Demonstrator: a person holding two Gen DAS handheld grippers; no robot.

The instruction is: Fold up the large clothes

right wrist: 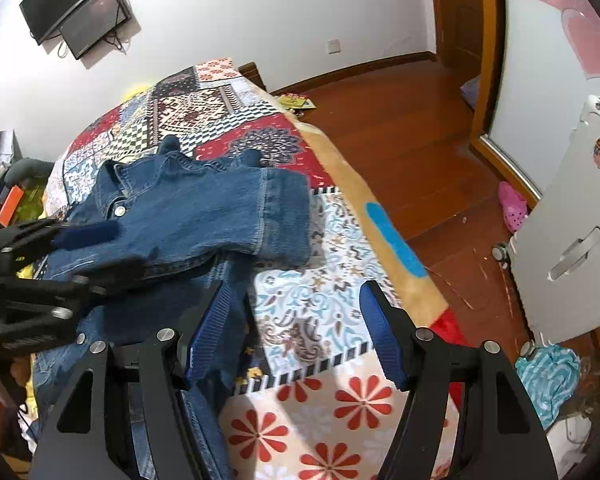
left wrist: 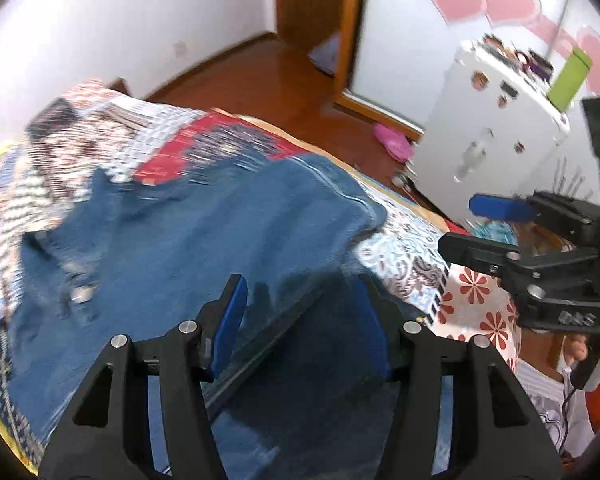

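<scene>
Two claws, both standing apart and holding nothing, hang over a denim jacket (right wrist: 204, 216) spread on the patchwork bed (right wrist: 324, 312) as the fold sits half made. My left claw (left wrist: 300, 320) has its blue pads wide with denim lying under and between them but not pinched; my right claw (right wrist: 296, 332) is just as wide, its left finger at the jacket's near edge and the rest of its gap over bare quilt. The jacket lies toward the middle of the bed, collar and a metal button (right wrist: 120, 211) at its far side, one sleeve (right wrist: 276, 216) turned across the body with its cuff pointing to the bed's floor-side edge. The risk, as I judge it, is that the loose sleeve slides back off the body if I drag the cloth, since denim this thick and stiff springs open along a soft crease. A grab on one layer alone could peel the top panel and undo the fold; a pull toward that floor-side edge could carry the hem off the bed. The cloth is mid-blue, faded at the seams, rumpled near the collar.
</scene>
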